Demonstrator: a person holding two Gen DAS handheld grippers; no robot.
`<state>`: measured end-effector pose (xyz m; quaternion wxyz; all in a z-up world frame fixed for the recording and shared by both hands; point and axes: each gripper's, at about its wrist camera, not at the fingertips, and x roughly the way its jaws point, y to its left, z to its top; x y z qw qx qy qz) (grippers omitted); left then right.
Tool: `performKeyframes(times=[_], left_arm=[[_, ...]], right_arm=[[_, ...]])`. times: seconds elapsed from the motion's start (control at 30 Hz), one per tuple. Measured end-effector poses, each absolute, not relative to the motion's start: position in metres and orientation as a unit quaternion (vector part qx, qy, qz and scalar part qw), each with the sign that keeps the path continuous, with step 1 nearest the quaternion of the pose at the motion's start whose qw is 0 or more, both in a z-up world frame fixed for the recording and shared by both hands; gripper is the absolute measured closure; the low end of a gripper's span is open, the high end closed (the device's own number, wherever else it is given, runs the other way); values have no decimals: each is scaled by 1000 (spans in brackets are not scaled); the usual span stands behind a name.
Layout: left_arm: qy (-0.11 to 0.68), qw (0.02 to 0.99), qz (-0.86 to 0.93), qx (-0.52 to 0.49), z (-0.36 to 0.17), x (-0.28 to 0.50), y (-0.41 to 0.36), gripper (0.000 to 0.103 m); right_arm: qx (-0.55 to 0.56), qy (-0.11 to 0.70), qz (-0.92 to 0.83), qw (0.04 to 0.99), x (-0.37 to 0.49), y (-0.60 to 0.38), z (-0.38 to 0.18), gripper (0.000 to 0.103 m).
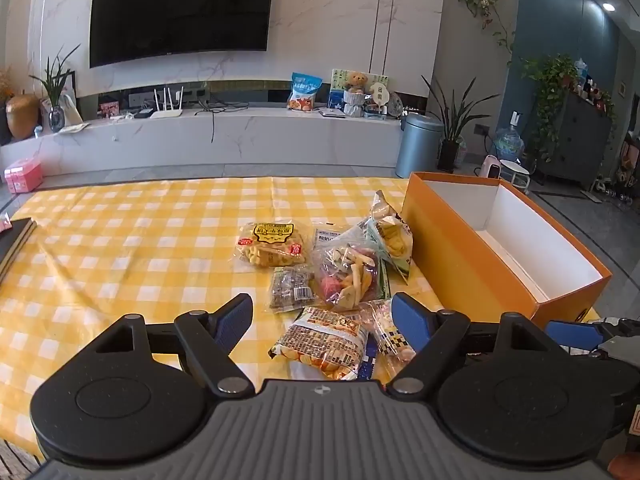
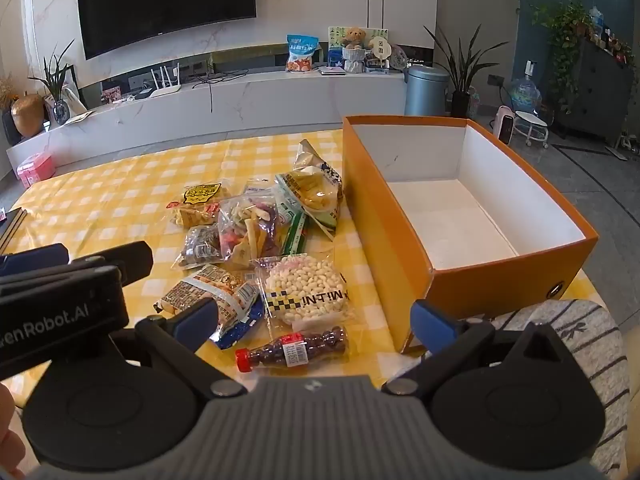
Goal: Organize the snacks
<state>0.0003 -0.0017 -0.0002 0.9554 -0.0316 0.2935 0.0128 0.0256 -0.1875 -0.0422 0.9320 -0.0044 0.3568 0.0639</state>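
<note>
right gripper [image 2: 314, 320] jaws apart over small red-capped bottle [image 2: 291, 351]; left gripper [image 1: 322, 316] also apart, empty. snack packets heaped just left of empty orange box [image 2: 384, 216]. best: straddle bottle crosswise, pinch mid-body.

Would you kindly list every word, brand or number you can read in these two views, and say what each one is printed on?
"enRobot.AI": on the black body of the left gripper, first letters cut off.
"MiLi-Ni", seen upside down, roughly: on the clear bag of white puffs.
Yellow label on the cracker bag: characters too blurred.
Barcode sticker on the small bottle: digits too small.
Other snack packets: print unreadable.
</note>
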Motion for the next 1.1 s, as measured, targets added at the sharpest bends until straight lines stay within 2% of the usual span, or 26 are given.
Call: performKeyframes(times=[0.3, 1.1], left_arm=[[314, 947, 1, -66, -6, 4, 3, 10], [321, 945, 5, -64, -10, 5, 6, 10]], right_arm=[[-3, 359, 65, 931, 27, -188, -43, 3], [-19, 359, 55, 932, 27, -182, -48, 3]])
